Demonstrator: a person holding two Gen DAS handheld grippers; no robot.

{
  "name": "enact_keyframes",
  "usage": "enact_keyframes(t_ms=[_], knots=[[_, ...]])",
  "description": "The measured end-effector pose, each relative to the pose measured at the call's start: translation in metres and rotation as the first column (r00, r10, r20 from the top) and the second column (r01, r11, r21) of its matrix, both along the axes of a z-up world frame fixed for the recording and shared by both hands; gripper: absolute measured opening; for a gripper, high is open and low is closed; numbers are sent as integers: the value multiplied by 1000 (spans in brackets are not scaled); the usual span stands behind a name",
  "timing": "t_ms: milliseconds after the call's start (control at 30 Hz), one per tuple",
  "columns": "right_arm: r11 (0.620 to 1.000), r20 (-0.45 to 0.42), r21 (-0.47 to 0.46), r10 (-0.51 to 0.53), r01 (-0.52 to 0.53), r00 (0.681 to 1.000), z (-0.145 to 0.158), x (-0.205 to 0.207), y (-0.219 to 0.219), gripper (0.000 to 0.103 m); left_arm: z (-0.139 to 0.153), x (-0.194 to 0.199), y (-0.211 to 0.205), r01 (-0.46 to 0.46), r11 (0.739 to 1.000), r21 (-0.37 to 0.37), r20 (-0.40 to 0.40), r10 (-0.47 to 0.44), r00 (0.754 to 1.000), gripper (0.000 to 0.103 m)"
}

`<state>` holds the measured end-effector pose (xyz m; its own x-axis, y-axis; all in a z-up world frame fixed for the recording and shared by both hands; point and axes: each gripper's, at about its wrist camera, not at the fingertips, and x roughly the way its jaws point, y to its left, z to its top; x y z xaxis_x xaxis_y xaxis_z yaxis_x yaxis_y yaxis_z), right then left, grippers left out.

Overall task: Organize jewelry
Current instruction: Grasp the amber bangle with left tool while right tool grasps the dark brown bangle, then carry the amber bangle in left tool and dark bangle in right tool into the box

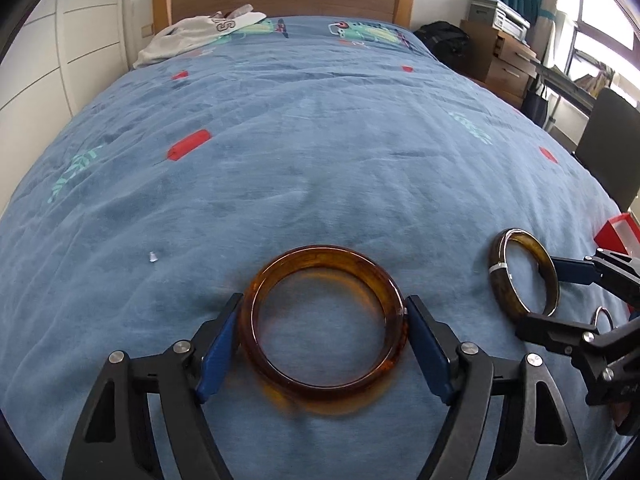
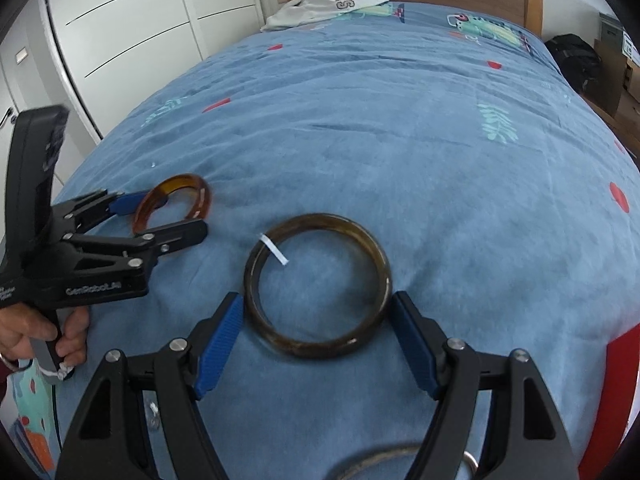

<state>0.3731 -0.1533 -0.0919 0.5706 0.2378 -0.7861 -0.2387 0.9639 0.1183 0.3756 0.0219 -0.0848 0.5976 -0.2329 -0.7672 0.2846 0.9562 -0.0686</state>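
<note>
A clear amber bangle [image 1: 324, 256] sits between the blue pads of my left gripper [image 1: 325, 302], which press on its two sides just above the blue bedspread [image 1: 320, 140]. In the right wrist view the same amber bangle [image 2: 192, 188] is tilted in the left gripper [image 2: 174, 214]. My right gripper [image 2: 318, 298] is shut on a dark brown bangle [image 2: 320, 220] with a white tag [image 2: 274, 250]. From the left wrist camera that dark bangle [image 1: 500, 288] stands tilted in the right gripper [image 1: 538, 296].
A red box [image 1: 618, 232] lies at the bed's right edge. A small white bit [image 1: 153, 257] lies on the spread to the left. Clothes [image 1: 200, 32] lie by the wooden headboard. Under the right gripper another ring-shaped piece [image 2: 372, 456] shows. A hand [image 2: 40, 332] holds the left gripper's handle.
</note>
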Motion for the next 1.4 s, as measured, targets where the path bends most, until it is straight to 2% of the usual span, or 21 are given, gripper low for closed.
enact_keyframes(t_ms=[367, 800, 1133, 1400], knots=[[1000, 53, -15, -16, 17, 998, 6, 0, 2, 72, 9, -10, 4, -6, 1000, -3, 26, 6, 1000, 77], [996, 120, 66, -68, 60, 990, 34, -28, -21, 72, 33, -28, -15, 5, 1000, 1, 42, -5, 999, 77], [986, 195, 91, -156, 140, 968, 84, -70, -73, 72, 79, -47, -65, 65, 998, -12, 107, -63, 992, 77], [963, 230, 77, -268, 257, 935, 118, -128, -153, 72, 109, -75, -138, 160, 986, -52, 136, -152, 979, 77]])
